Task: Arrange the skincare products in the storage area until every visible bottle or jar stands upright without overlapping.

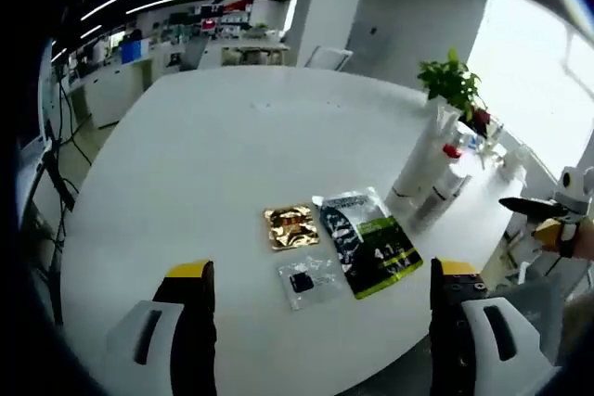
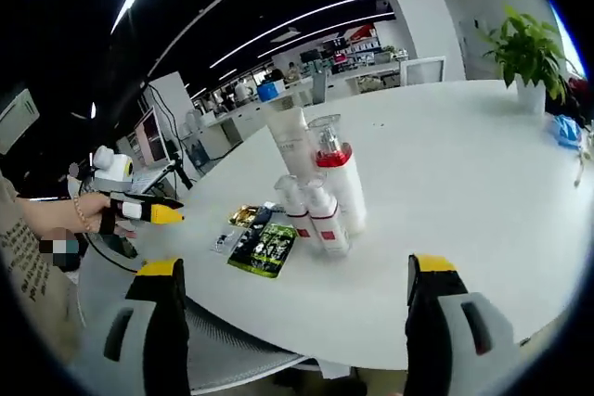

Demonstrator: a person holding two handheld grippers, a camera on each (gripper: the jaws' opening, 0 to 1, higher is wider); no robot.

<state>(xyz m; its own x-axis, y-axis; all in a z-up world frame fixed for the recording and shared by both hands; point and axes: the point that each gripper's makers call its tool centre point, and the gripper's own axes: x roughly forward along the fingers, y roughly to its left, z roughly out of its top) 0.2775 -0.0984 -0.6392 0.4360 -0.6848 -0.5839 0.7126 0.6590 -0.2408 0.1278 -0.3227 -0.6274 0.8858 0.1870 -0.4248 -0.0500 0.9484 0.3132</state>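
Note:
Several white skincare containers stand upright in a tight cluster on the white round table [image 2: 464, 164]: a tall tube [image 2: 292, 141], a pump bottle with a red band [image 2: 339, 178] and two small bottles [image 2: 311, 215]. In the left gripper view the same cluster [image 1: 427, 173] stands at the right. Beside it lie a black-and-green pouch [image 1: 371, 243] [image 2: 264, 248], a gold sachet [image 1: 290, 226] [image 2: 243, 215] and a clear sachet [image 1: 311, 280]. My left gripper [image 1: 322, 271] is open near the table edge, short of the sachets, and also appears as the left gripper [image 2: 139, 209] in a hand. My right gripper [image 2: 297, 266] is open, short of the bottles.
A potted plant [image 1: 453, 81] [image 2: 529, 48] stands on the table beyond the bottles. The right gripper [image 1: 543, 210] enters at the right edge. A person's hand [image 2: 74, 215] and sleeve are at the left. Desks and monitors fill the office behind.

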